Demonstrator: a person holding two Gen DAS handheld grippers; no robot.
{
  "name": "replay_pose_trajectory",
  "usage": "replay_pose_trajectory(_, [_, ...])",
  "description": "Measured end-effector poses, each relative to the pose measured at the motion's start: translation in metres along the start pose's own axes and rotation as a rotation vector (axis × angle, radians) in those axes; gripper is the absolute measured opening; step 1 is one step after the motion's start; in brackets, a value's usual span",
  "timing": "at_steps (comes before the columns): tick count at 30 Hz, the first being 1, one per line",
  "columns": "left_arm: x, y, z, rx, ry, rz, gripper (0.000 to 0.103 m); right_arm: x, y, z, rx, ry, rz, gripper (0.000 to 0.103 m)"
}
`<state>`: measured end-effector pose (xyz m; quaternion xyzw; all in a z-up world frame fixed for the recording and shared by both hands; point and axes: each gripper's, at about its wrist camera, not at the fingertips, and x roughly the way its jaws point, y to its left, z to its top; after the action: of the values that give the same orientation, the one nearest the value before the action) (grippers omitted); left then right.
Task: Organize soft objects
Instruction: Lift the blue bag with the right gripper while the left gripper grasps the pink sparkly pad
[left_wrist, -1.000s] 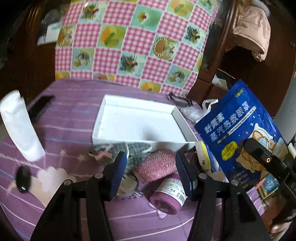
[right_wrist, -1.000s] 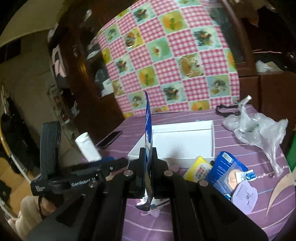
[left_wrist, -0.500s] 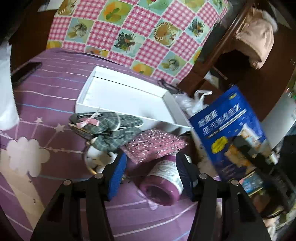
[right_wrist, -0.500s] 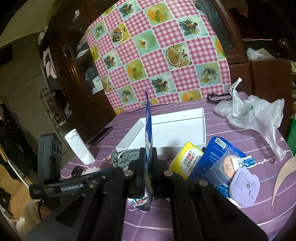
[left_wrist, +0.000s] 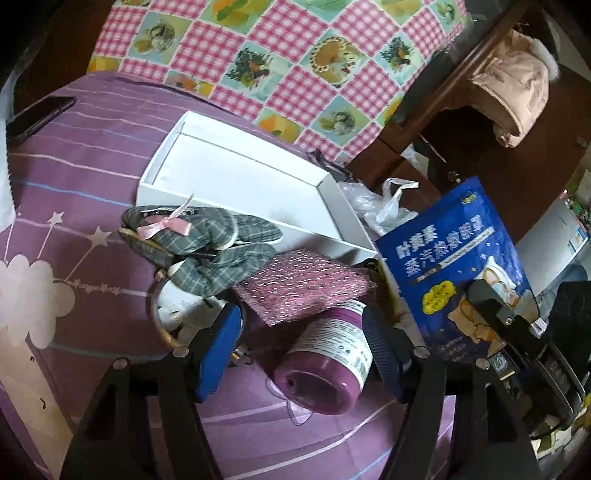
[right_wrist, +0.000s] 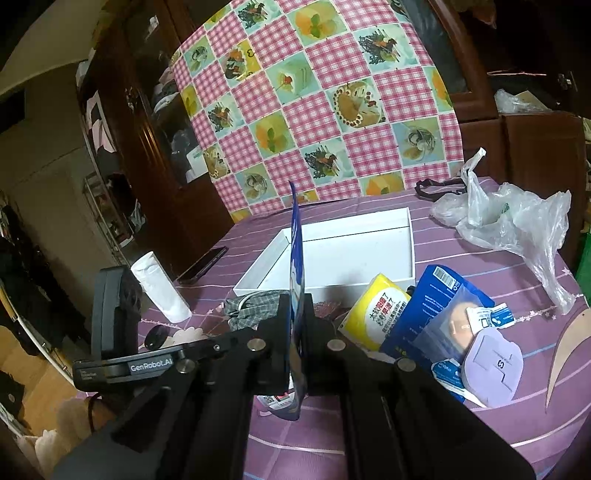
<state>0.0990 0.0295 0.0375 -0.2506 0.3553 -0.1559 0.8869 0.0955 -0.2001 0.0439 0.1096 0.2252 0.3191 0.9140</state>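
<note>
- Blue pouch (left_wrist: 456, 258), printed with white Chinese characters, stands upright just right of the white tray (left_wrist: 334, 192), clamped edge-on in the right gripper (right_wrist: 297, 314).
- Left gripper (left_wrist: 301, 339), jaws opening, straddles a purple jar (left_wrist: 325, 365) lying on its side, pads clear of it.
- Pink sparkly pad (left_wrist: 301, 286) rests on the jar; plaid slippers (left_wrist: 199, 240) lie beside it.
- Left gripper's body reads "GenRobot.AI".

One white tray (left_wrist: 236, 192), two plaid slippers (left_wrist: 207, 240), one purple jar (left_wrist: 325, 365), perhaps three blue packets (right_wrist: 436, 314).
</note>
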Motion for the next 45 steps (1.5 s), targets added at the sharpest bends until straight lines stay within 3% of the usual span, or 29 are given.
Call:
replay_pose_trajectory(11, [0.020, -0.003, 0.005, 0.021, 0.014, 0.064, 0.067, 0.001, -0.004, -0.002, 0.011, 0.004, -0.006, 0.006])
replay_pose_trajectory(14, [0.028, -0.003, 0.004, 0.016, 0.037, 0.076, 0.040, -0.001, -0.006, -0.001, 0.013, -0.001, -0.003, 0.006])
replay_pose_trajectory(16, [0.029, 0.003, 0.005, -0.026, 0.036, 0.052, 0.033, -0.001, -0.007, -0.001, 0.015, 0.000, -0.005, 0.006])
replay_pose_trajectory(18, [0.028, 0.006, 0.005, -0.052, 0.039, 0.011, 0.015, -0.001, -0.008, 0.000, 0.017, 0.001, -0.004, 0.006])
replay_pose_trajectory(22, [0.020, -0.002, 0.003, -0.015, 0.007, 0.025, 0.001, -0.001, -0.008, 0.000, 0.020, 0.002, -0.003, 0.006])
replay_pose_trajectory(30, [-0.004, -0.016, 0.003, 0.004, -0.063, -0.012, 0.000, -0.002, -0.009, 0.001, 0.020, -0.008, -0.004, 0.006])
replay_pose_trajectory(34, [-0.005, -0.014, 0.002, -0.025, -0.031, 0.068, 0.001, -0.005, -0.011, 0.000, 0.029, -0.017, -0.005, 0.006])
replay_pose_trajectory(35, [-0.004, -0.008, 0.002, -0.062, -0.016, 0.082, 0.007, -0.006, -0.011, 0.000, 0.030, -0.017, -0.007, 0.006])
replay_pose_trajectory(37, [-0.002, 0.004, 0.003, -0.129, 0.019, 0.069, 0.031, -0.006, -0.011, 0.000, 0.030, -0.016, -0.011, 0.006])
replay_pose_trajectory(38, [-0.003, 0.009, 0.004, -0.158, 0.023, 0.056, 0.049, -0.005, -0.010, 0.001, 0.031, -0.016, -0.011, 0.006])
replay_pose_trajectory(39, [-0.006, 0.015, 0.004, -0.186, 0.006, 0.039, 0.055, -0.005, -0.010, 0.001, 0.031, -0.015, -0.010, 0.006])
replay_pose_trajectory(45, [-0.002, 0.023, 0.013, -0.284, 0.013, -0.024, 0.055, -0.005, -0.012, 0.001, 0.036, -0.013, -0.014, 0.006])
